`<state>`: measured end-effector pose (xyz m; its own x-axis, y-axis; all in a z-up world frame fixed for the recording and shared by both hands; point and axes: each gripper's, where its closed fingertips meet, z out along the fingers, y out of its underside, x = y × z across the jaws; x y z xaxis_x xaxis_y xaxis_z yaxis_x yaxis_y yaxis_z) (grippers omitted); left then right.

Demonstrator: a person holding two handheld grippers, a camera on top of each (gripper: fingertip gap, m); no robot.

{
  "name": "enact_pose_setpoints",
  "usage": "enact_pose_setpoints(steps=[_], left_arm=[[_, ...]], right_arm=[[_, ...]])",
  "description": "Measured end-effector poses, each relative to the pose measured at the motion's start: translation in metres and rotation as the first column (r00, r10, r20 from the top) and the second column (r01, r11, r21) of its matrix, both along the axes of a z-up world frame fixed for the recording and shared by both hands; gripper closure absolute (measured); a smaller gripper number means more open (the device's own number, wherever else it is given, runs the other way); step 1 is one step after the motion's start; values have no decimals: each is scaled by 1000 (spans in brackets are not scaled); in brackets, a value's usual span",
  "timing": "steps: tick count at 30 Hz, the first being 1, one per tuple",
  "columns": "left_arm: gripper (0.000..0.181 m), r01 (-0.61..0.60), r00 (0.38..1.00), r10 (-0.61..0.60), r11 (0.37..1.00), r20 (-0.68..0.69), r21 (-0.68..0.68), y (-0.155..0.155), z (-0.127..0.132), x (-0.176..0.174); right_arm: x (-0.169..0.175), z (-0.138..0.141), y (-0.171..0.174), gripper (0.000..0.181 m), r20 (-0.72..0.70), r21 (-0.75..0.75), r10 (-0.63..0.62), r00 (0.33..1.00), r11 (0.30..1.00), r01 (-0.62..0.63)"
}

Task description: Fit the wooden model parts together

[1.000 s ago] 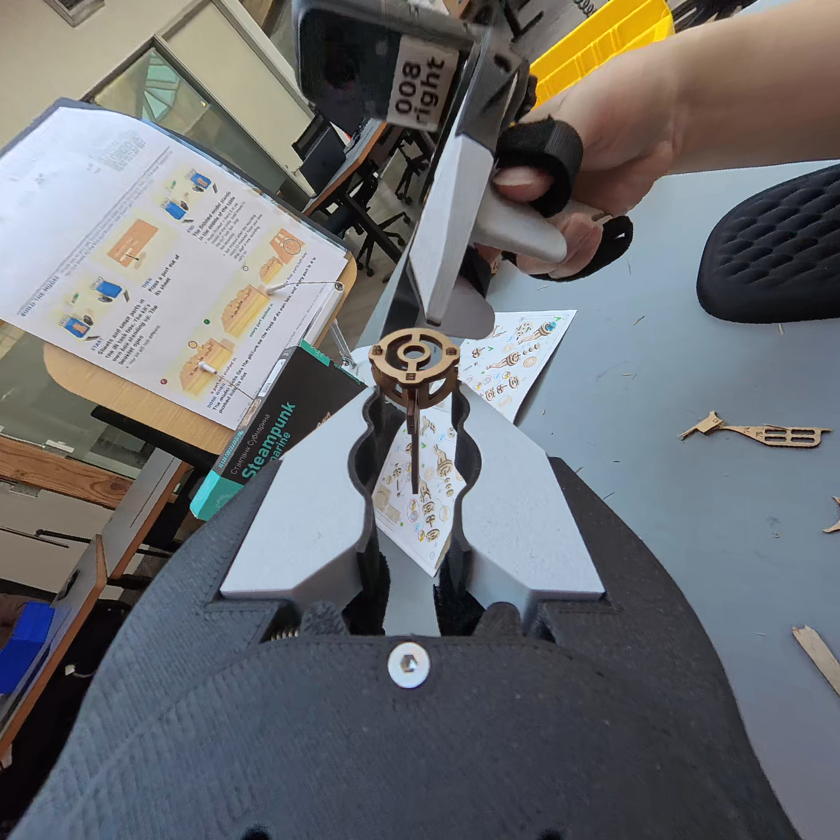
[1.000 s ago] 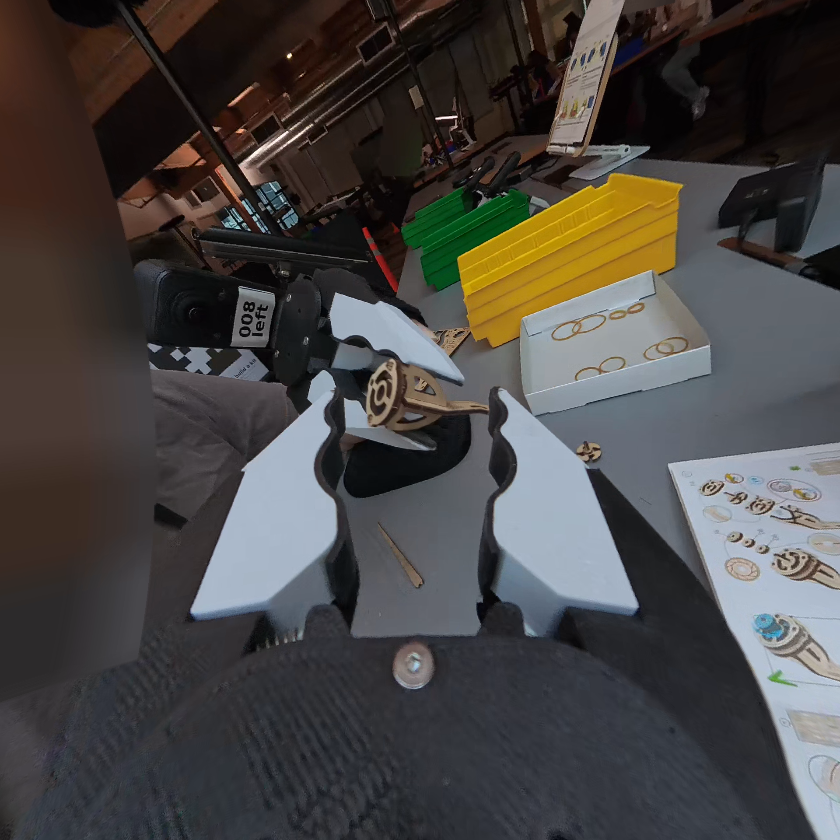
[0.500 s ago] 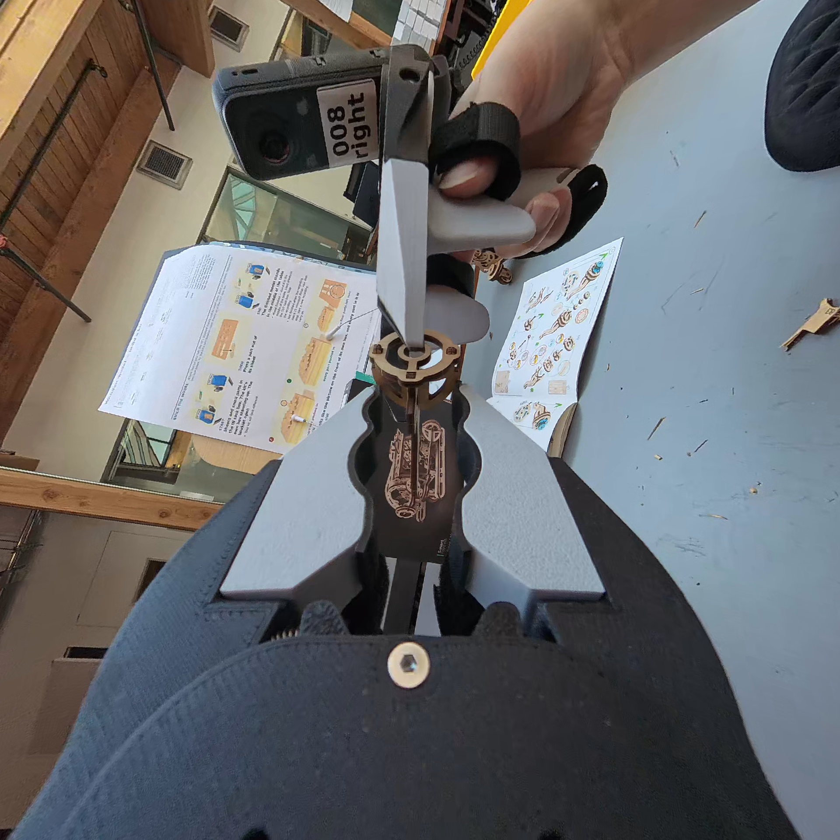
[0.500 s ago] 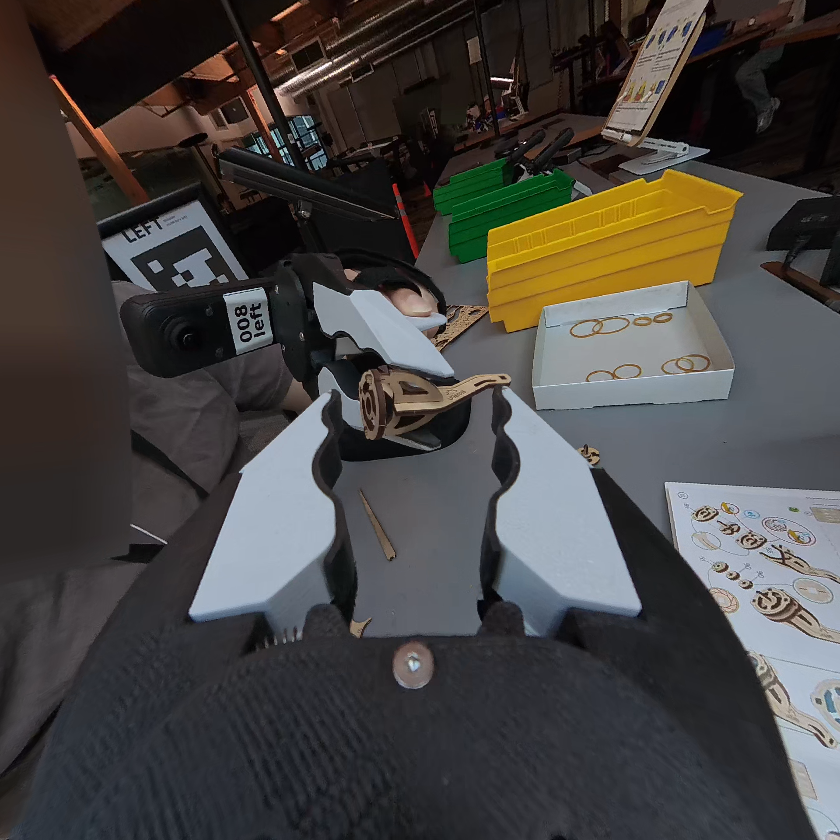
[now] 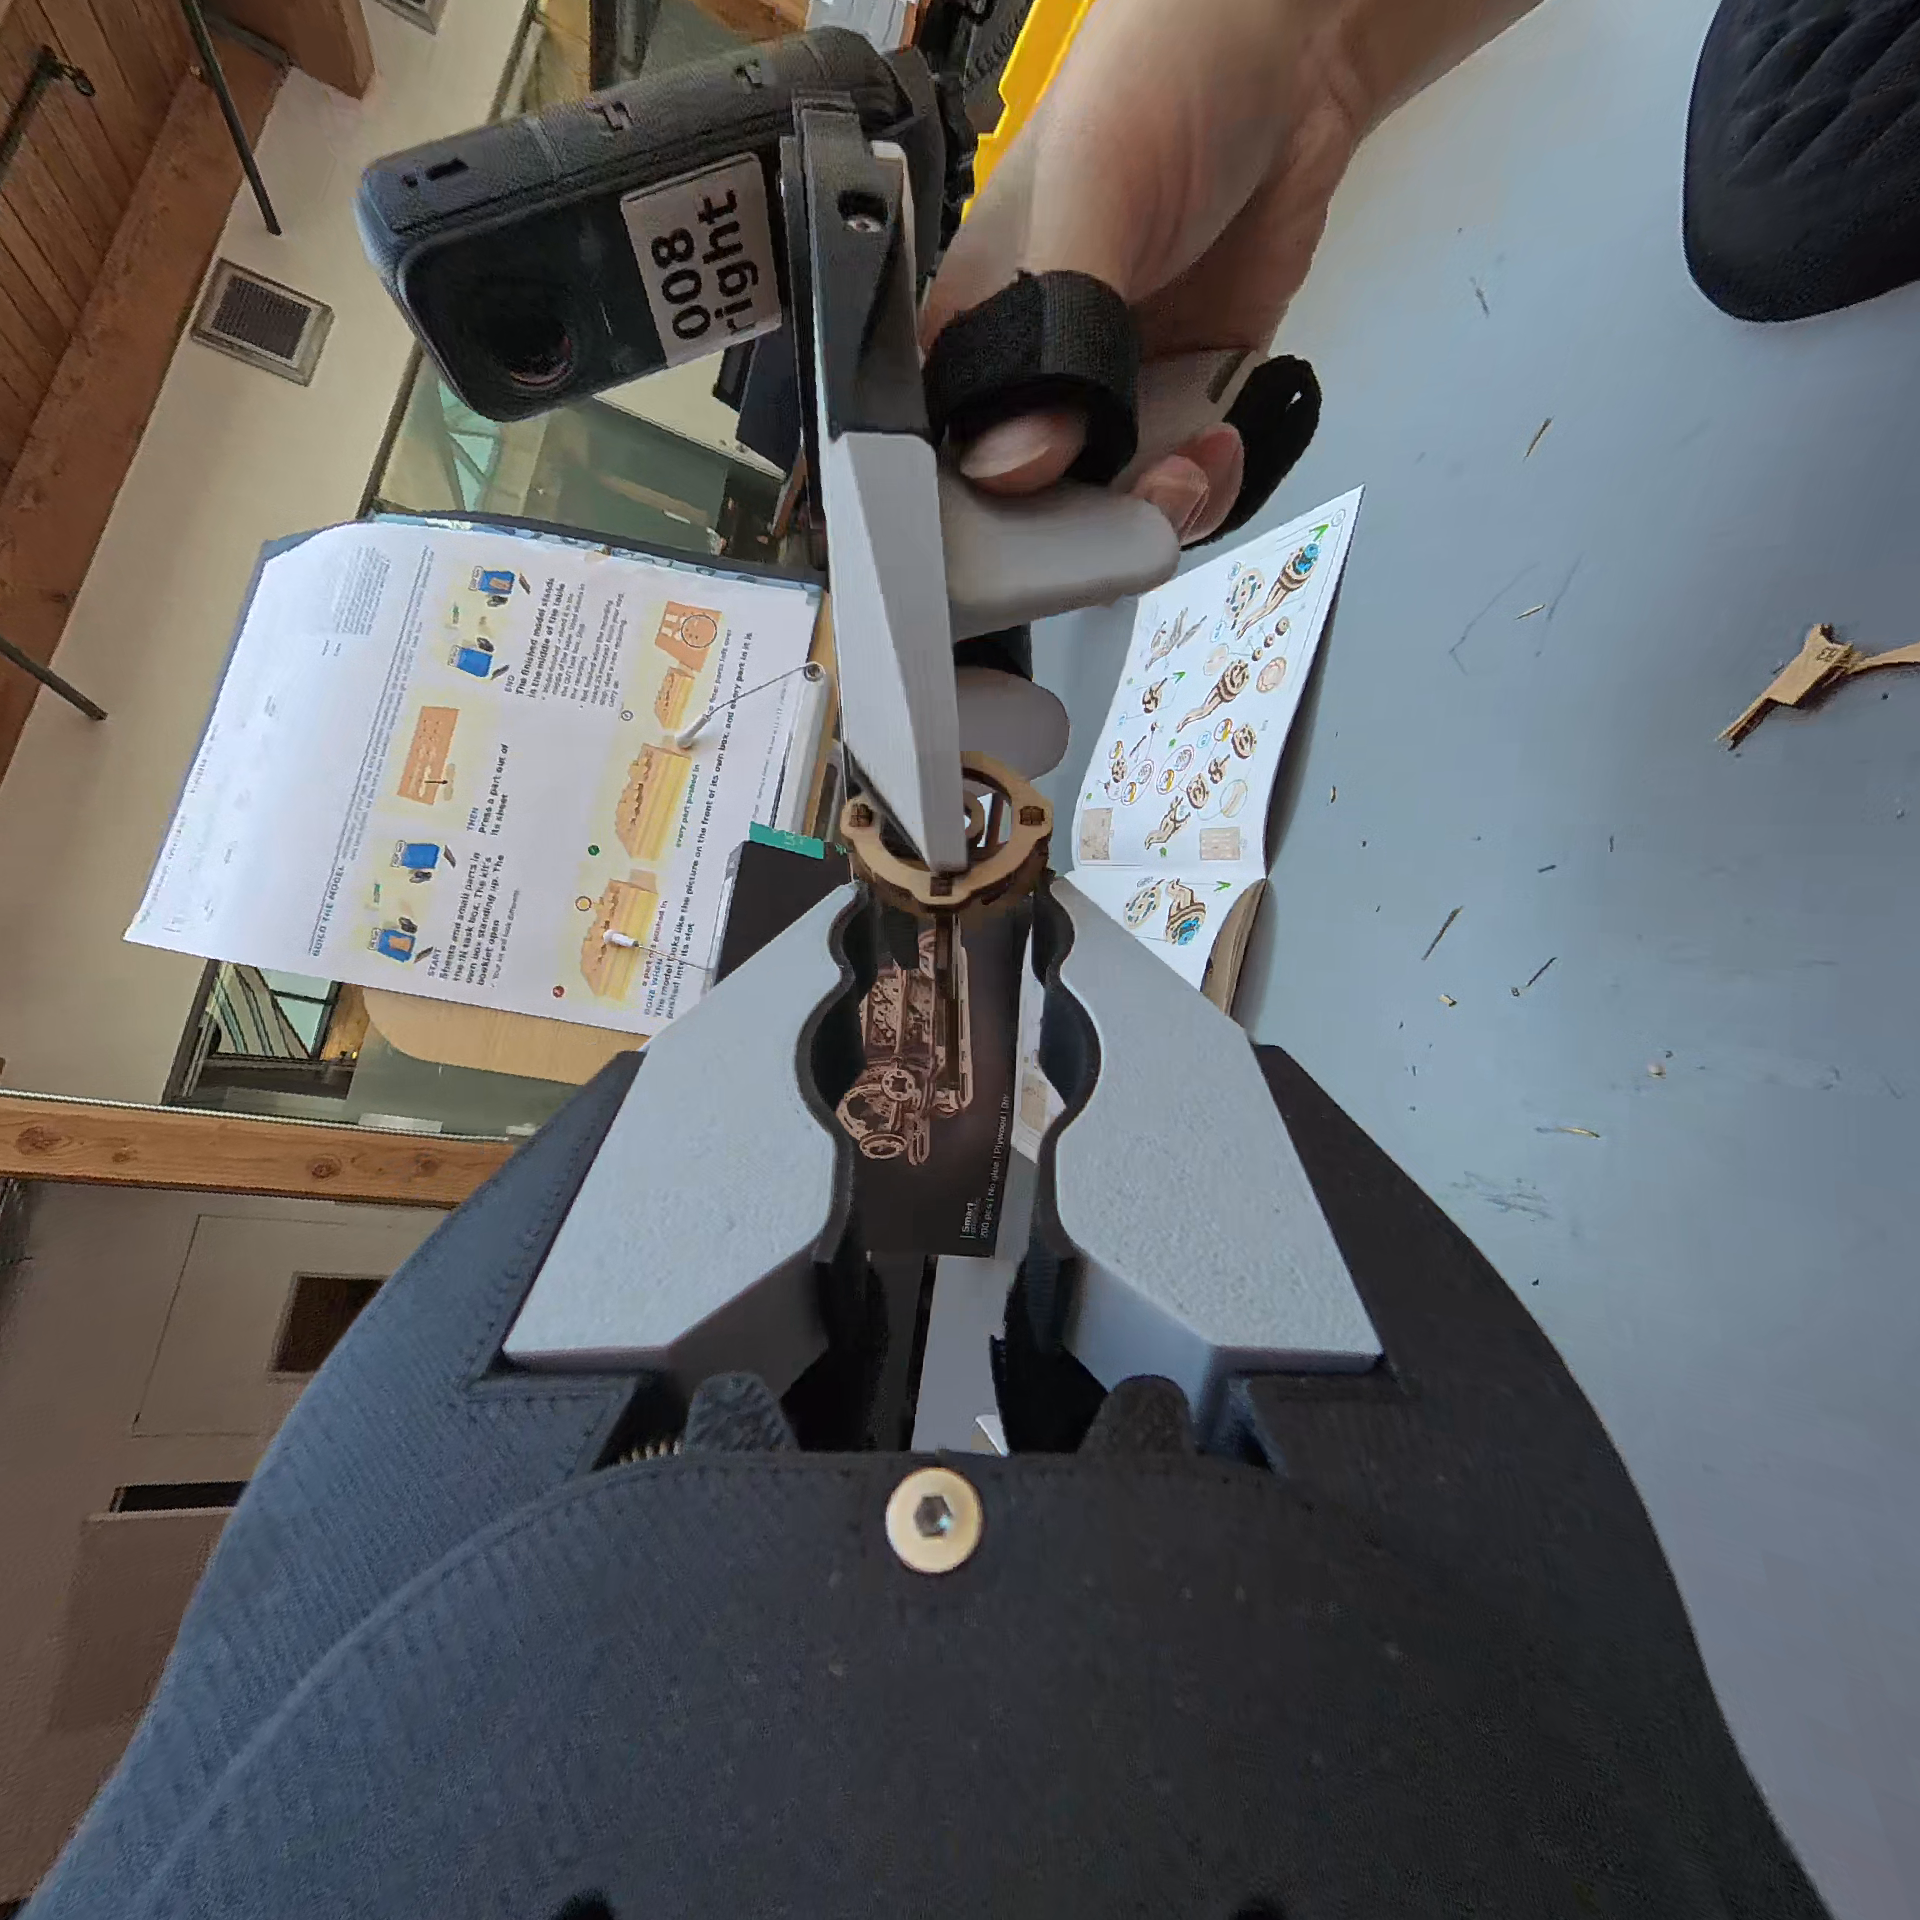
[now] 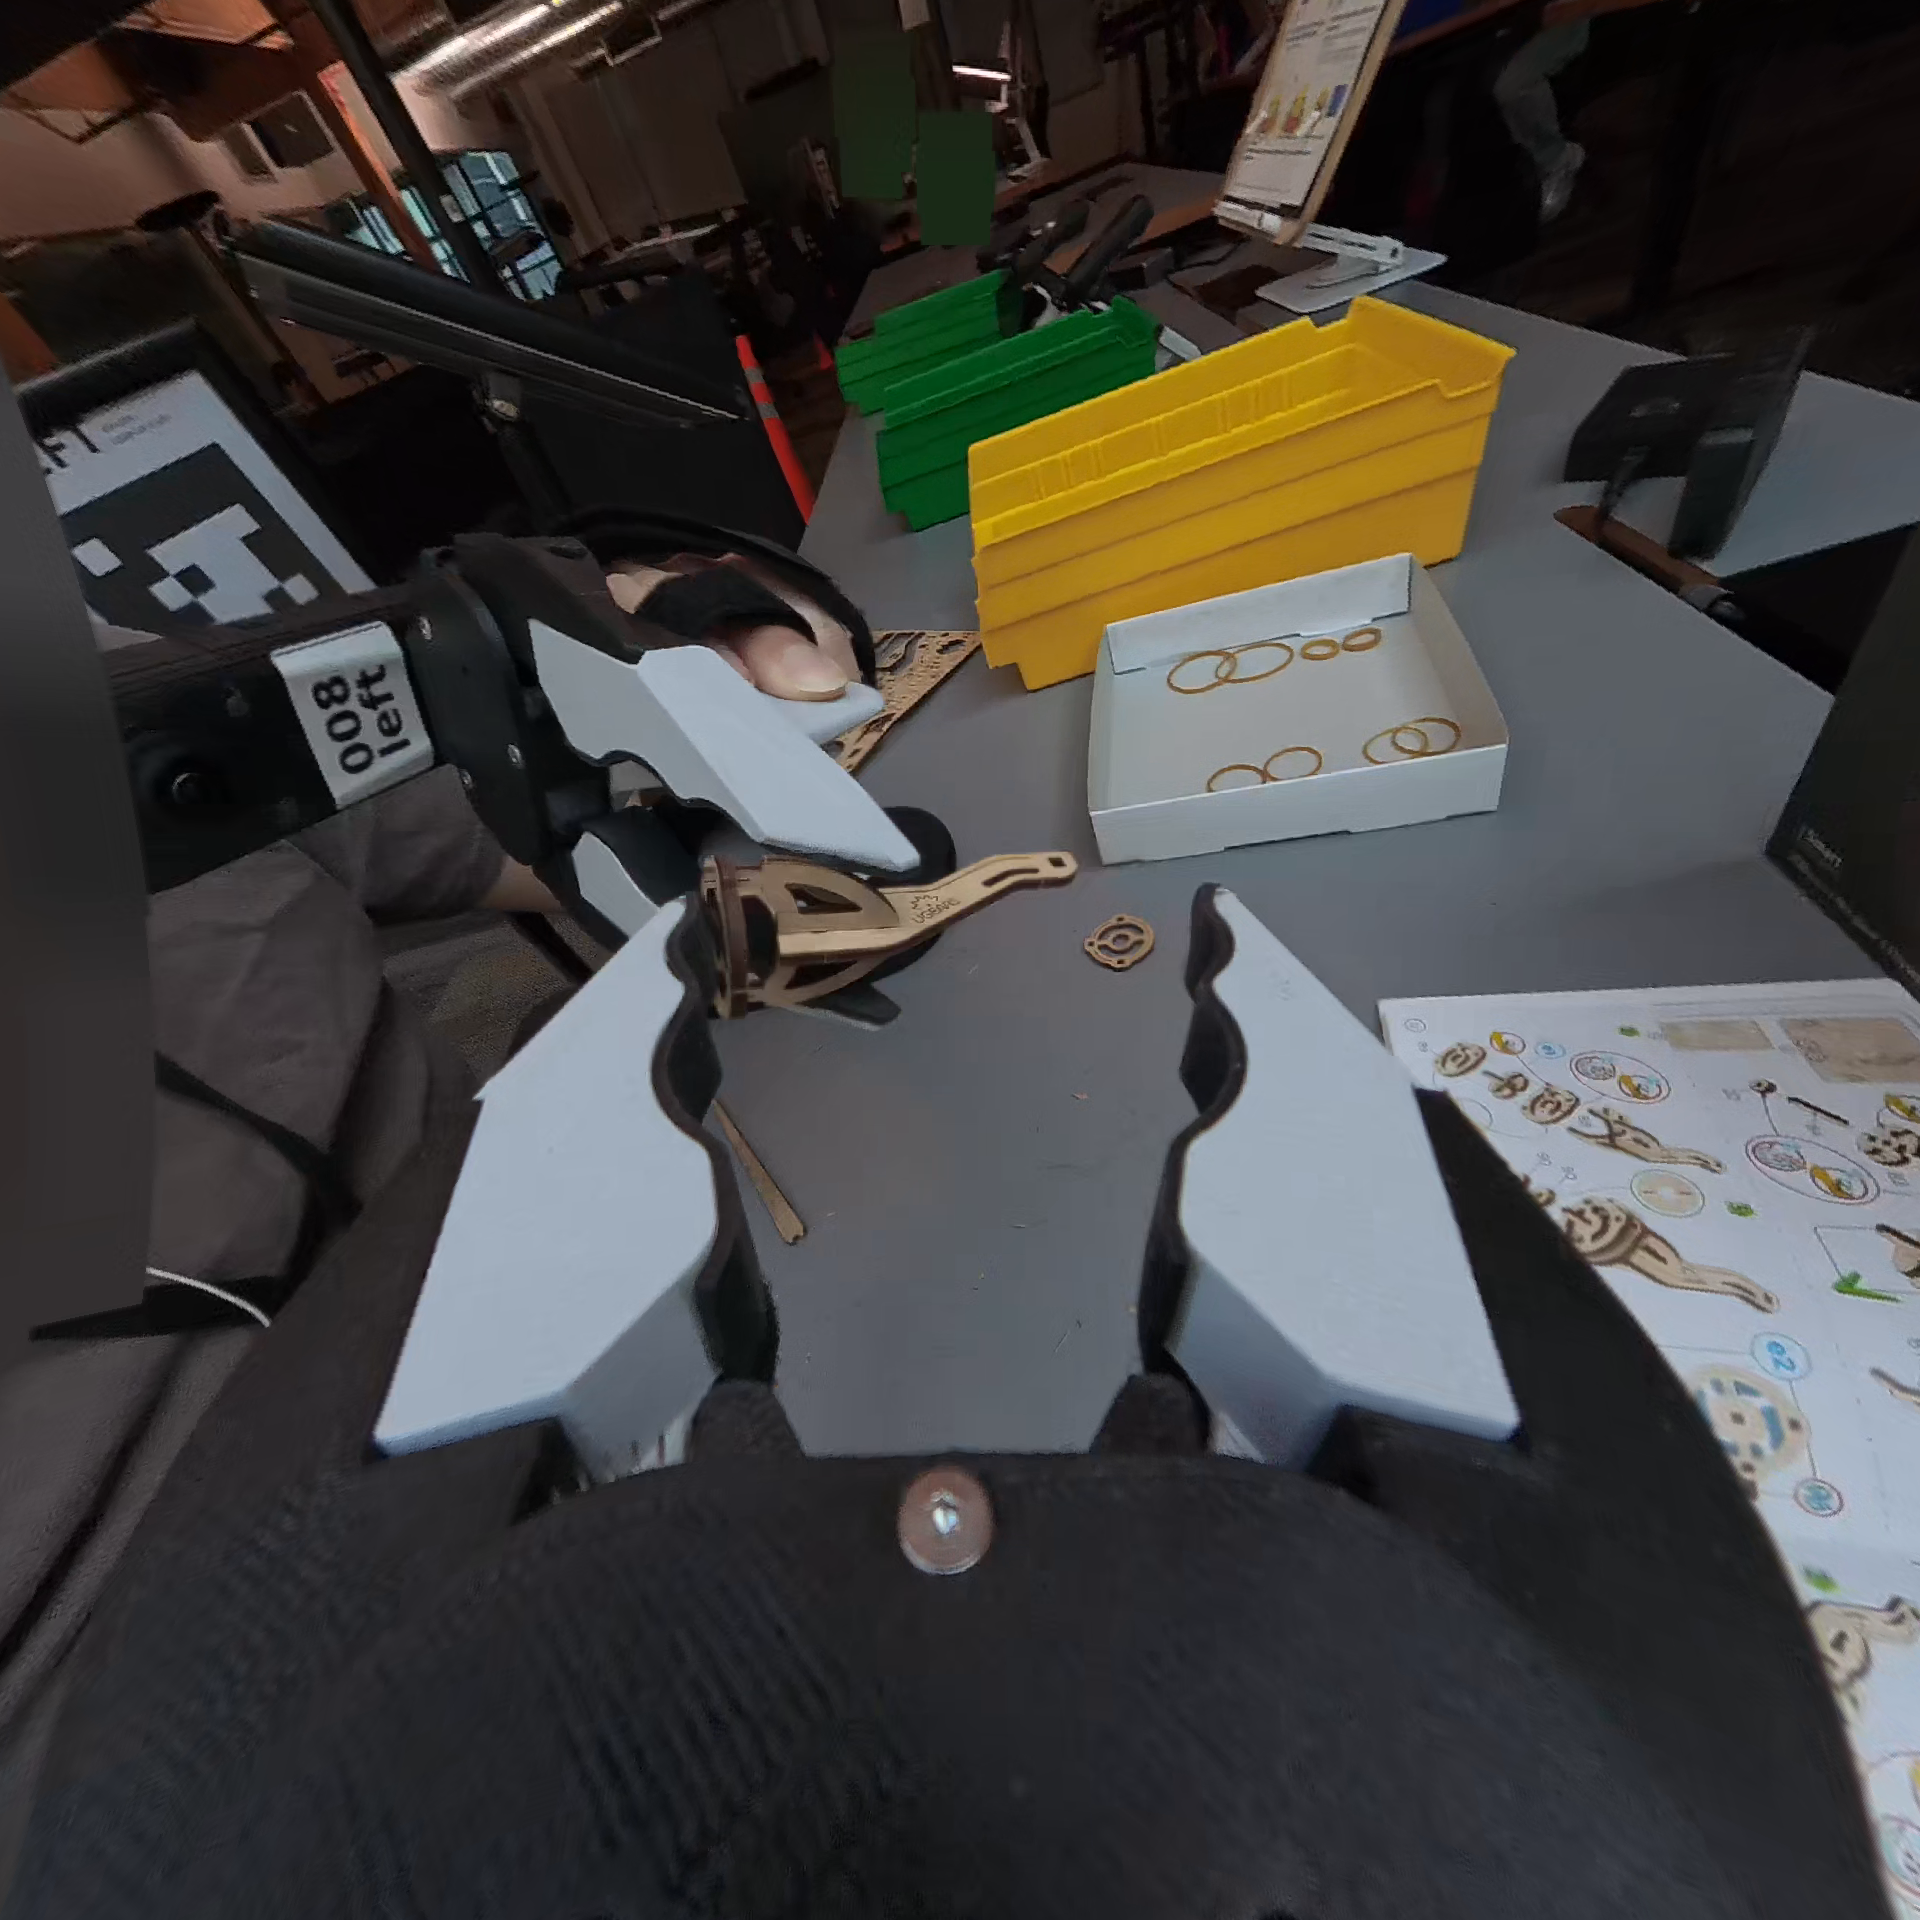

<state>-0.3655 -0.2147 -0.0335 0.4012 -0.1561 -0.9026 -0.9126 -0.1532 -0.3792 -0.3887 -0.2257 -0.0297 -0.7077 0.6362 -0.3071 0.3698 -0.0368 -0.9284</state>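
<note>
Left gripper clamps wooden model; right gripper open.

The left gripper is clamped on the wooden model part at its fingertips, while the right gripper, jaws spread wide, meets it from the front.

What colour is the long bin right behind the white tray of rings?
Yellow. The bin stands just behind the white tray; the right wrist view shows it best.
</note>
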Motion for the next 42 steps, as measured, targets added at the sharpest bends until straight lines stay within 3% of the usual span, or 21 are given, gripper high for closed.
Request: enact_pose_setpoints(steps=[2,6,9,10,12,14,16,17,18,20,22,24,26,27,32,42], left_arm=[[153,4,1000,-4,1000,19,-5,1,-1,0],[153,26,997,-26,1000,77,-1,-1,4,2],[153,37,988,-31,999,149,-37,-2,1,3],[153,51,984,-45,998,171,-33,-2,2,5],[153,84,965,-70,995,252,-45,-3,4,9],[153,118,924,-80,990,373,-79,-4,5,12],[153,185,834,-74,971,546,-150,-6,0,15],[153,228,771,-52,953,635,-199,-6,-6,15],[153,281,698,-22,928,716,-246,-7,-14,16],[153,385,537,60,870,841,-308,-7,-30,17],[153,440,392,134,842,910,-313,-2,-41,9],[152,472,254,205,827,945,-306,1,-47,-1],[152,457,134,246,844,960,-280,5,-46,-16],[152,434,104,259,857,960,-278,7,-48,-24],[152,258,139,356,888,924,-381,17,-77,-54],[152,-41,268,465,881,844,-472,23,-92,-76]], right_arm=[[6,2,-3,99,20,-51,53,998,997,-52],[29,33,-14,96,-29,-241,215,976,946,-216],[2,5,7,94,22,-72,20,1000,997,-18],[9,12,3,107,-5,-94,62,998,994,-62],[22,32,-5,106,-64,-161,138,988,976,-147],[22,41,-2,117,-164,-106,94,982,988,-112],[18,44,7,131,-345,70,13,938,998,12],[21,44,9,148,-428,154,23,904,987,48],[23,41,10,165,-480,232,39,876,969,84],[20,31,12,179,-518,315,46,854,939,141],[16,19,12,176,-503,325,52,863,936,133],[13,9,13,154,-482,290,53,874,952,102],[2,3,21,155,-447,189,-28,894,974,125],[-7,-2,28,155,-396,137,-92,913,978,157],[-31,-31,41,152,-94,-20,-282,955,959,281],[-41,-66,25,163,118,10,-392,912,919,394]])
